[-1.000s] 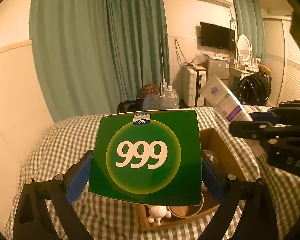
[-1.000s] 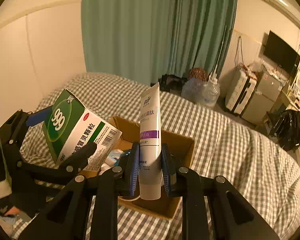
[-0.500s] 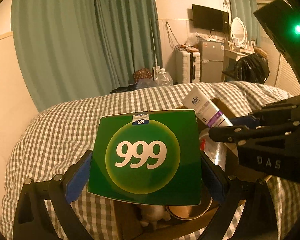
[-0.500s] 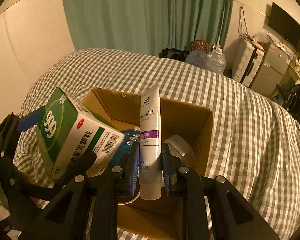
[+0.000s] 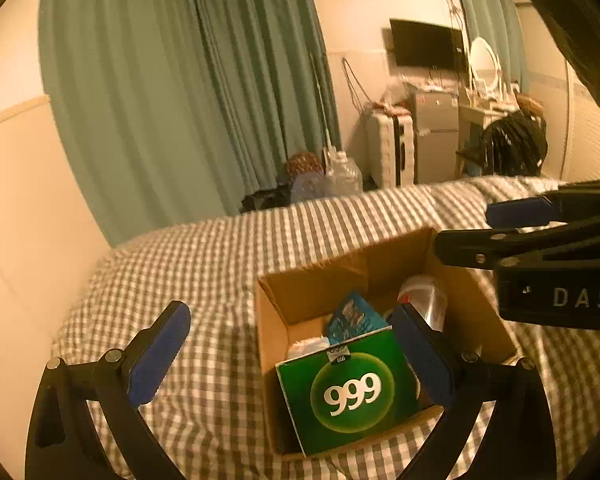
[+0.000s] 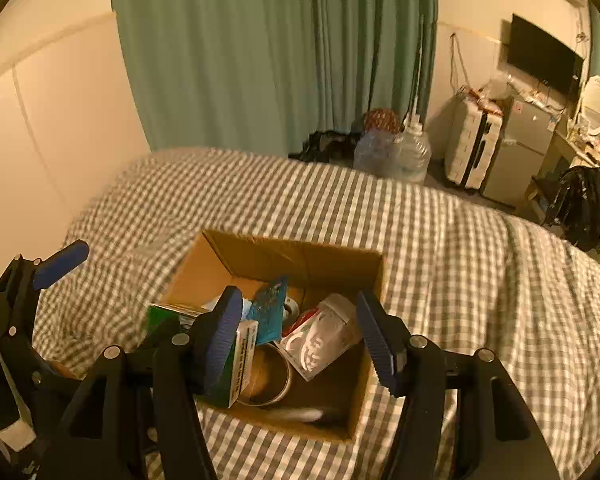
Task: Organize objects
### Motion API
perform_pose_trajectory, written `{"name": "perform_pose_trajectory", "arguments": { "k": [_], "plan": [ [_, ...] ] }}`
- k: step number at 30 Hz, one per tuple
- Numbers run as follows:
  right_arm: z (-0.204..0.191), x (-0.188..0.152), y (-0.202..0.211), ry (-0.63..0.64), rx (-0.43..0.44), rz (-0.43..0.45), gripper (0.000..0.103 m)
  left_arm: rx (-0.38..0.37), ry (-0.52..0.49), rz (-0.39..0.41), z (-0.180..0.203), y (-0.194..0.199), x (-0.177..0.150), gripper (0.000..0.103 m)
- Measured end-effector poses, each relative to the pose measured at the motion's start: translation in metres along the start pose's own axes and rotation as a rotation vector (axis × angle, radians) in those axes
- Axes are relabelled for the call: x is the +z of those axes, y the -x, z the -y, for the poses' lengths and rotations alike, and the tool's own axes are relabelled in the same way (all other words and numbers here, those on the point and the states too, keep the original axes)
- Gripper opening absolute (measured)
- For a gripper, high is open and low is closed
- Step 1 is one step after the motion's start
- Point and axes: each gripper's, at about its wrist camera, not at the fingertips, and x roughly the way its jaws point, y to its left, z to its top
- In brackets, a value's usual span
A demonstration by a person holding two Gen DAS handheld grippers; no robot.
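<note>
Gaping wide and empty now, left gripper [image 5: 290, 354] and right gripper [image 6: 302, 338] hover over the carton [image 6: 260, 256] on the bed [image 6: 460, 240], where the green box [image 5: 350, 390], gripped earlier, stands at 6 o'clock, tube gone from sight.

"999" on green box [image 5: 350, 390], "DAS" on right gripper [image 5: 496, 236]

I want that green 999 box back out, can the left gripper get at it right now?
Probably yes: the left gripper is open just above the green 999 box, which stands topmost in the cardboard box.
</note>
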Motion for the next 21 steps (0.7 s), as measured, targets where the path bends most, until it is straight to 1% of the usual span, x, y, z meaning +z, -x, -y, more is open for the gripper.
{"name": "perform_pose_trajectory", "arguments": {
  "k": [4, 6, 12, 16, 21],
  "plan": [
    [-0.006, 0.005, 0.043, -0.001, -0.016, 0.055, 0.062, 0.013, 0.021, 0.054, -0.01, 0.039, 0.013, 0.103],
    [-0.01, 0.005, 0.071, 0.004, -0.027, 0.09, 0.064, 0.022, 0.033, 0.084, -0.014, 0.059, 0.02, 0.103],
    [-0.015, 0.001, 0.148, 0.019, -0.097, 0.203, 0.071, 0.018, 0.062, 0.174, -0.025, 0.121, 0.033, 0.103],
    [-0.012, -0.005, 0.194, -0.004, -0.121, 0.283, 0.08, 0.005, 0.077, 0.238, -0.033, 0.159, 0.037, 0.103],
    [-0.015, -0.014, 0.234, -0.01, -0.13, 0.364, 0.089, -0.017, 0.124, 0.293, -0.04, 0.194, 0.036, 0.103]
  ]
}}
